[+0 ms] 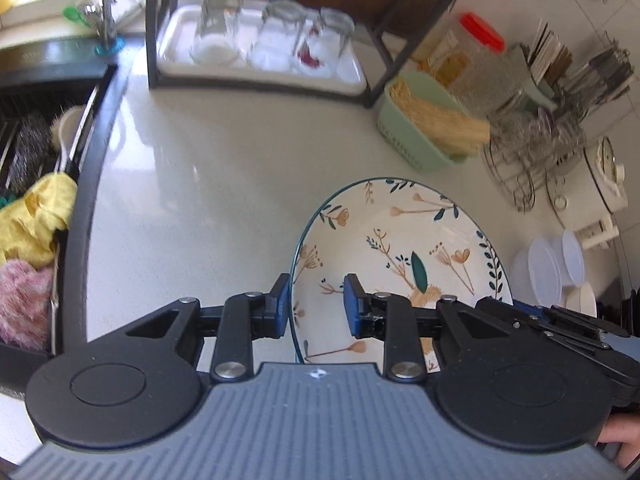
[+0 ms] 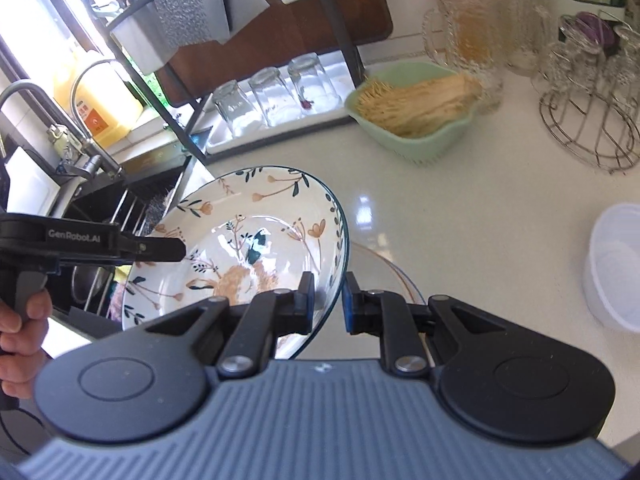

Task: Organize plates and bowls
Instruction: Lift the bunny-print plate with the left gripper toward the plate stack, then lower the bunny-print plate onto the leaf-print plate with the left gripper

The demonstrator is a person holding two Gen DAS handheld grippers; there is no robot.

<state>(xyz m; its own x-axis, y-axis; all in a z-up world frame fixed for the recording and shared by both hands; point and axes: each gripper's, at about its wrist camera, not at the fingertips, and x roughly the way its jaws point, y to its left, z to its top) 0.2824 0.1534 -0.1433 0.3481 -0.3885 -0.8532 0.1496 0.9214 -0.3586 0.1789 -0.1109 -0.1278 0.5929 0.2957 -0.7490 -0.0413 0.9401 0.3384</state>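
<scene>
Floral plate [image 1: 404, 248] in left gripper [image 1: 316, 304]

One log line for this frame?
phase: carry | object: floral plate | left gripper: on rim | right gripper: on rim | above counter

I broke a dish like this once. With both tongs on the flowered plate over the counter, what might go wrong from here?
1. Both the left tongs and right tongs pinch only the thin rim of the flowered plate; it is tilted and might slip.
2. The green basket and wire glass rack stand nearby; a swing could hit them.
</scene>
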